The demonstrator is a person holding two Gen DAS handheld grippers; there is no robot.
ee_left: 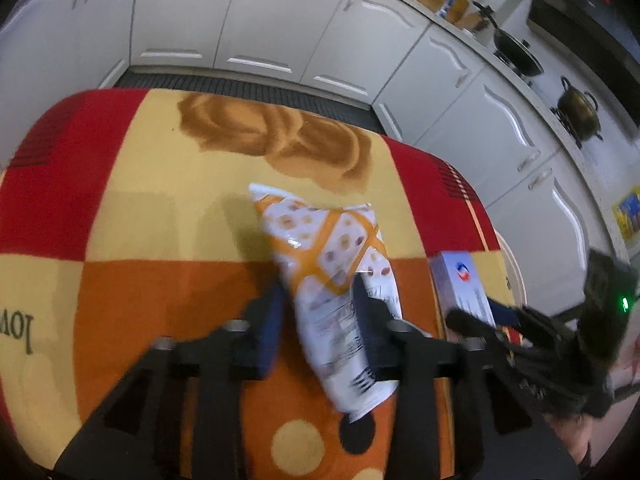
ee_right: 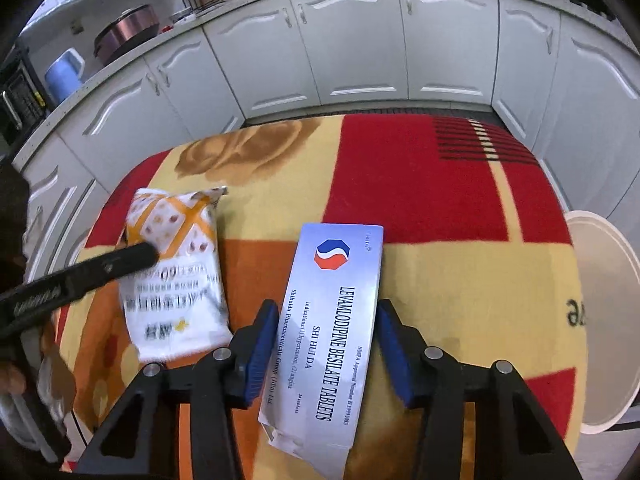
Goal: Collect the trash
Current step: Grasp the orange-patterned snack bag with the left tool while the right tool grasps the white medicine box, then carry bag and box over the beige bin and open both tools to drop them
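Right wrist: tablet box (ee_right: 336, 320) lengthwise between fingers, logo end away.

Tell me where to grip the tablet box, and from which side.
Grip the tablet box across its narrow width, on the two long edges, coming from above. It lies flat on the blanket, lengthwise between the right gripper fingers. Avoid the torn-open near end; it may crumple.
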